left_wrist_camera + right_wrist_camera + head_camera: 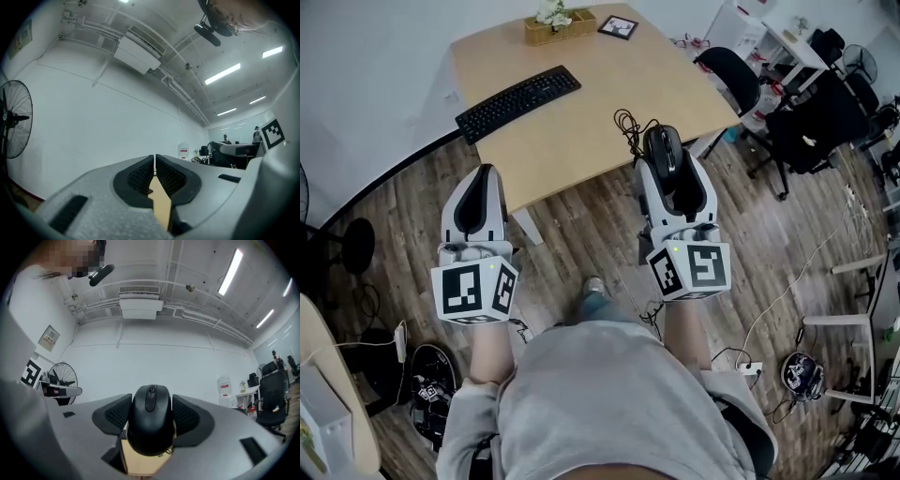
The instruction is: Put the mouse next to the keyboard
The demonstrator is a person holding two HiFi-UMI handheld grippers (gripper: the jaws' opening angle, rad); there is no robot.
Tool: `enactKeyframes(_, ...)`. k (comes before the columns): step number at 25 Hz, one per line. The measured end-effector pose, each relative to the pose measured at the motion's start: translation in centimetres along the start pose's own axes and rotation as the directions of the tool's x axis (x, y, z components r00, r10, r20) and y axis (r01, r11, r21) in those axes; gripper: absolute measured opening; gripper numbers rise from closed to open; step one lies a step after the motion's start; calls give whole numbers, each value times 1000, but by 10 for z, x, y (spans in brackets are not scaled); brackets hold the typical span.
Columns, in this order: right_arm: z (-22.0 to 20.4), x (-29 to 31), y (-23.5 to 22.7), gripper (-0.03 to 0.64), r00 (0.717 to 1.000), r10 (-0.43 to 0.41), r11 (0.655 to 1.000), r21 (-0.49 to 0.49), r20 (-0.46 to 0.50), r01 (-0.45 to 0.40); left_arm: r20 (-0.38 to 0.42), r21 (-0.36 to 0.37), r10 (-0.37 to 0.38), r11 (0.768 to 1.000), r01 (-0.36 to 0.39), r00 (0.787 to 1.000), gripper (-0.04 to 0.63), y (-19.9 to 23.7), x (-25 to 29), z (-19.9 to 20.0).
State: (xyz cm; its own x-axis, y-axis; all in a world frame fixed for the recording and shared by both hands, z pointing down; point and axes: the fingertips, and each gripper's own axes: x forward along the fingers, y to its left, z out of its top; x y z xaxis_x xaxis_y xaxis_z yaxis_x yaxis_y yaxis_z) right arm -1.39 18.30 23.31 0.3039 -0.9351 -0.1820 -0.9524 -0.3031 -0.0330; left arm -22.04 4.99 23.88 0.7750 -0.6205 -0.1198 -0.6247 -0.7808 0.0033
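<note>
A black wired mouse (662, 146) (151, 423) is clamped between the jaws of my right gripper (664, 150) (151, 420), held up over the table's near right edge. Its cable (627, 126) loops on the wood behind it. The black keyboard (517, 101) lies slanted on the table's far left part, well away from the mouse. My left gripper (475, 192) (154, 176) hovers off the table's near left edge, jaws pressed together with nothing between them.
The light wooden table (581, 122) carries a planter box (559, 24) and a small framed picture (618, 26) at its far edge. Black office chairs (733, 80) stand to the right. Cables and a power strip (750, 367) lie on the wood floor; a fan (14, 117) stands left.
</note>
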Motion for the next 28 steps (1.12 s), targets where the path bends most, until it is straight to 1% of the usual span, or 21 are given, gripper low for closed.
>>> enactKeyframes(7, -4, 54, -40, 259, 999, 41, 999, 1, 8, -41, 15, -1, 38, 999, -37, 999, 18, -8, 58, -1)
enactKeyframes(14, -8, 86, -75, 259, 996, 89, 996, 11, 7, -89, 22, 10, 69, 998, -69, 997, 18, -27, 98, -1)
enactKeyframes(18, -11, 97, -86, 259, 994, 110, 994, 18, 8, -110, 17, 17, 78, 997, -78, 997, 18, -35, 110, -3)
enactKeyframes(22, -14, 106, -96, 259, 994, 113, 993, 26, 10, -113, 6, 21, 76, 997, -76, 997, 18, -40, 121, -7)
enactKeyframes(28, -24, 125, -101, 259, 994, 105, 994, 33, 2, -105, -8, 19, 76, 997, -76, 997, 18, -30, 141, -16)
